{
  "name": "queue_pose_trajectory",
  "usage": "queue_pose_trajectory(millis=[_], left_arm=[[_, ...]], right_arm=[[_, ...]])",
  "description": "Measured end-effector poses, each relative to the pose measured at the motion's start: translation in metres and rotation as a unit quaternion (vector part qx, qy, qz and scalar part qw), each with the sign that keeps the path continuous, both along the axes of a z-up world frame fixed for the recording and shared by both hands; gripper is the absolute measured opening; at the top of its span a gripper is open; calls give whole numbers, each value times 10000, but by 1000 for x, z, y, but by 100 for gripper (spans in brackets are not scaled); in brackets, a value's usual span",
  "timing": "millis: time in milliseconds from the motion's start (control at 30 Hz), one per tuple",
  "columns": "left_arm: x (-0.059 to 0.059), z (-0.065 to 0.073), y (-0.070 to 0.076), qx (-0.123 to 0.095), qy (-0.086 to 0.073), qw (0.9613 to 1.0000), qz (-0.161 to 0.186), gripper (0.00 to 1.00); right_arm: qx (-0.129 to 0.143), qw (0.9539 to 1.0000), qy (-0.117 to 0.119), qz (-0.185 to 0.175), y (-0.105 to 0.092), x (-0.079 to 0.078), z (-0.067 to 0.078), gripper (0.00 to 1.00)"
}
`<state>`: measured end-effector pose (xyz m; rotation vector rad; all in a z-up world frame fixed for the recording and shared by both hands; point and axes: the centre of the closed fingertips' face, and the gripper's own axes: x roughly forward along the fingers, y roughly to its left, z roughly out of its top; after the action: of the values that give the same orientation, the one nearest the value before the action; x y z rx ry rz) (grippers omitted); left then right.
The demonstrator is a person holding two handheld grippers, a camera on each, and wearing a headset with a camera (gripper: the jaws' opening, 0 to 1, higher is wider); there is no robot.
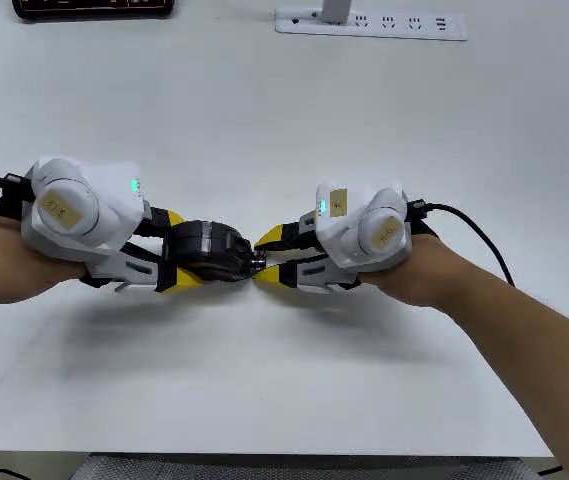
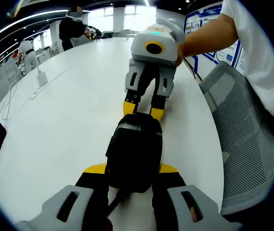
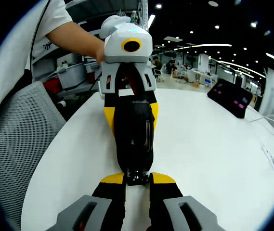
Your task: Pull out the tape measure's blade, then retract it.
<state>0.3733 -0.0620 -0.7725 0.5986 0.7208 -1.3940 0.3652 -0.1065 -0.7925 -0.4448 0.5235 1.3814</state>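
left gripper (image 1: 179,250): clamped on tape measure (image 1: 209,250) | right gripper (image 1: 267,256): pinching blade hook (image 3: 137,177) at case mouth | step: blade in, pull-out likely starting | next: steady rightward draw, case held still

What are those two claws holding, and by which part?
A black tape measure: left gripper clamps its sides, right gripper pinches the blade's end tab.

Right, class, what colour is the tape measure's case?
The tape measure is black, clearest in the right gripper view.

One tape measure (image 1: 209,250) — two grippers (image 1: 182,250) (image 1: 267,256) — one power strip (image 1: 369,22).
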Motion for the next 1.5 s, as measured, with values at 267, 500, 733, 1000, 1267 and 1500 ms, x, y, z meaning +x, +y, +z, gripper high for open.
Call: queue_pose_trajectory(millis=[267, 500, 733, 1000, 1267, 1500], left_arm=[[0, 0, 0, 3, 3, 10000, -12, 30], [0, 0, 0, 23, -11, 10000, -21, 29], [0, 0, 1, 76, -25, 9999, -84, 29], [0, -1, 1, 168, -142, 9996, -194, 28], [0, -1, 1, 129, -92, 9998, -139, 28], [0, -1, 1, 128, -91, 9998, -159, 28]], right_arm=[[18, 10000, -18, 61, 0, -1, 0, 12], [19, 10000, 19, 13, 0, -1, 0, 12], [-13, 10000, 16, -18, 0, -1, 1, 11], [29, 10000, 79, -2, -1, -3, 1, 10], [7, 10000, 43, -11, -5, -3, 1, 10], [11, 10000, 73, -41, -9, -4, 1, 10]])
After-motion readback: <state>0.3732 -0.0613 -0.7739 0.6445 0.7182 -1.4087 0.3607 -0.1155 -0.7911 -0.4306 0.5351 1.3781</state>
